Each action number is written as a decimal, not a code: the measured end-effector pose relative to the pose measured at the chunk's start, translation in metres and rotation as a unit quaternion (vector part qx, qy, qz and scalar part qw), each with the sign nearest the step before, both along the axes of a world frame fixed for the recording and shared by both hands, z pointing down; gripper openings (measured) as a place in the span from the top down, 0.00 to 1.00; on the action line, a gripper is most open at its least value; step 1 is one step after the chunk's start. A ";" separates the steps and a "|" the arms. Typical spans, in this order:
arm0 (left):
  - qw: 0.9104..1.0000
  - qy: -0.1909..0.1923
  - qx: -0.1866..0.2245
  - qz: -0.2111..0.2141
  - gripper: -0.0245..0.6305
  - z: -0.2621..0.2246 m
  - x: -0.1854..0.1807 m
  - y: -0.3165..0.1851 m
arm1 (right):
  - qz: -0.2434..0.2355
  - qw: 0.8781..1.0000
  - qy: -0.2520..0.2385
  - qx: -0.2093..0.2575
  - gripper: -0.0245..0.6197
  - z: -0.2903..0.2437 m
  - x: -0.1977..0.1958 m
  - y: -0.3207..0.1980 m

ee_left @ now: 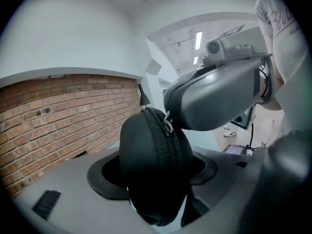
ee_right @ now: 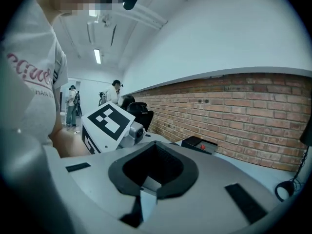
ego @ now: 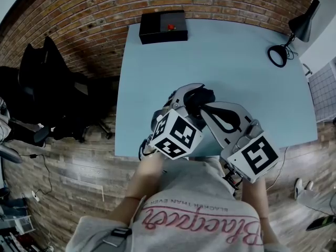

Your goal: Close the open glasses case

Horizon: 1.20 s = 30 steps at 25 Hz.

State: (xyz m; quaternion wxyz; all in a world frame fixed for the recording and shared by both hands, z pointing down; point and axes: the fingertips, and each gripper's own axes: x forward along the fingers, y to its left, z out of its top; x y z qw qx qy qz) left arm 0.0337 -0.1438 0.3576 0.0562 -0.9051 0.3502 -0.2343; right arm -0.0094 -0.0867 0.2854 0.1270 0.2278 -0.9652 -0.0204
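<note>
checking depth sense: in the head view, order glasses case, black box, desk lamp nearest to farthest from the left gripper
1. glasses case, clamped in the left gripper itself.
2. black box, far left table corner.
3. desk lamp, far right corner.

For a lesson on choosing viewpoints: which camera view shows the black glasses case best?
The left gripper view: the glasses case fills the middle, its zip visible, held in the left hand-held gripper. The head view shows only its dark top; the right gripper view shows none of it.
</note>
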 end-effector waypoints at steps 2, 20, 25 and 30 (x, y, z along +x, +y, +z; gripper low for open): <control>1.000 0.001 0.007 0.008 0.51 -0.003 0.001 0.000 | 0.002 1.000 0.016 0.012 0.93 -0.002 0.001 0.000; 0.990 0.012 0.104 0.096 0.51 -0.027 0.011 0.023 | 0.044 0.999 0.013 -0.018 0.93 0.000 0.048 -0.031; 0.984 0.021 0.114 0.136 0.52 -0.028 0.010 0.037 | 0.004 0.997 -0.009 -0.073 0.93 0.016 0.053 -0.025; 0.981 0.034 0.114 0.150 0.52 -0.031 0.010 0.039 | -0.009 0.996 -0.023 -0.080 0.93 0.015 0.054 -0.023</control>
